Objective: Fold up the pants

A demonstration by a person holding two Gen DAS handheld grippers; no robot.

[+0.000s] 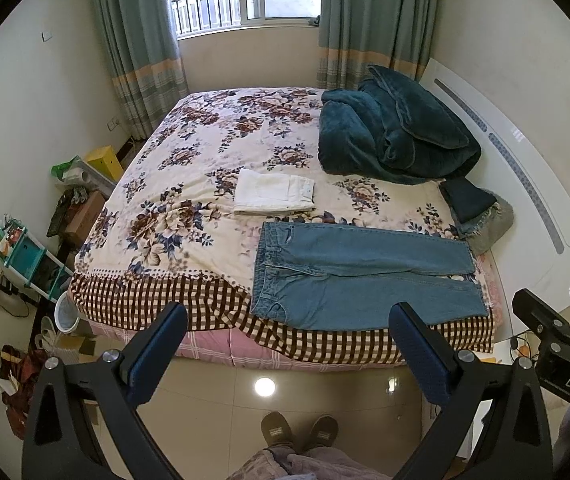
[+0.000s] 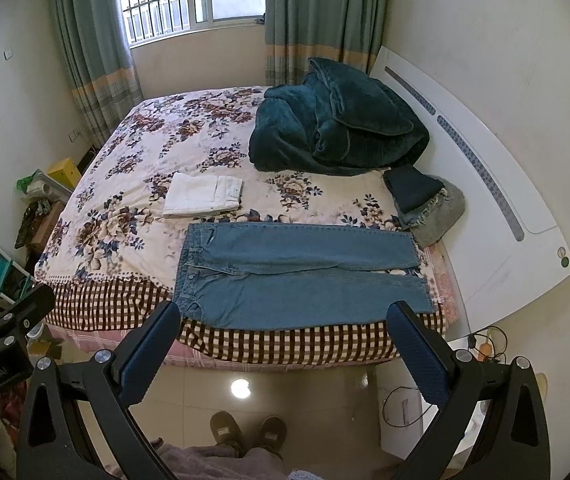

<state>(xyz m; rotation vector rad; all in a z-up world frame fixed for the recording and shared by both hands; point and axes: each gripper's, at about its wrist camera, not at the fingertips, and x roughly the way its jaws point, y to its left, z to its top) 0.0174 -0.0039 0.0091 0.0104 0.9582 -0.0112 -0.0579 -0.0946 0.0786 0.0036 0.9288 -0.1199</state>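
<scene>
Blue jeans [image 1: 361, 276] lie flat and spread out on the near edge of the bed, waistband to the left, both legs running to the right; they also show in the right wrist view [image 2: 301, 276]. My left gripper [image 1: 289, 320] is open and empty, held above the floor in front of the bed, short of the jeans. My right gripper [image 2: 285, 320] is open and empty too, at the same height to the right of the left one. Neither touches the jeans.
Folded white pants [image 1: 273, 192] lie behind the jeans. A dark green blanket [image 1: 393, 136] is heaped at the back right, with folded dark clothes [image 1: 473, 204] by the white headboard [image 1: 525, 184]. Clutter and a teal shelf [image 1: 25, 256] stand left of the bed. My slippered feet [image 1: 299, 432] are on the tile floor.
</scene>
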